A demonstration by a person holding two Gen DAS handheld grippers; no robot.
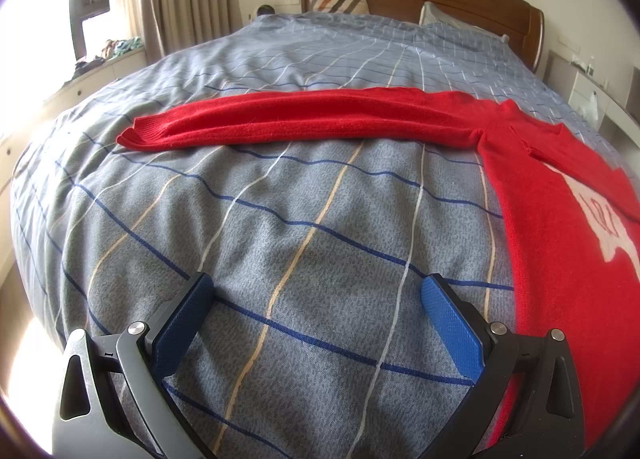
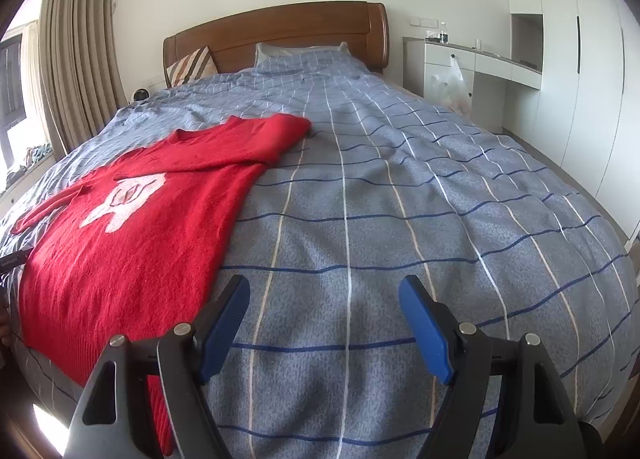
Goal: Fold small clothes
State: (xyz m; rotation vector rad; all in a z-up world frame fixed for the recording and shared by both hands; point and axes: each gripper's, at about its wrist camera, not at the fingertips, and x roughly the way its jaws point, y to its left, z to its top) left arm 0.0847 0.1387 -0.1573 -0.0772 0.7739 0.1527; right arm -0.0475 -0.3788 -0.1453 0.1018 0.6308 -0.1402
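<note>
Red knitted sweater (image 1: 552, 195) laid flat, face up, on the bed (image 1: 280, 219), its white chest motif (image 2: 124, 199) showing. In the left wrist view we see one sleeve (image 1: 304, 119) stretched straight out across the checked bedspread, cuff (image 1: 136, 135) farthest from the body. In the right wrist view the other sleeve (image 2: 248, 143) already lies folded in over the chest, and the ribbed hem (image 2: 160, 411) sits nearest us, partly behind the gripper frame.

The left gripper (image 1: 318, 323) hovers over bare bedspread just beside the sweater's side edge, jaws spread wide and holding nothing. The right gripper (image 2: 324, 323) is likewise released and unloaded, with the sweater's opposite side edge close to its left finger.

We judge the knit to be light, soft and limp: it will drape and sag when lifted, stretch if pulled hard, and cling a little to the bedspread. The ribbed cuff and hem look denser, and so offer the firmest bite. For the outstretched sleeve we would pinch at or near the cuff and carry it low across the chest; the risk is dragging the body askew.
</note>
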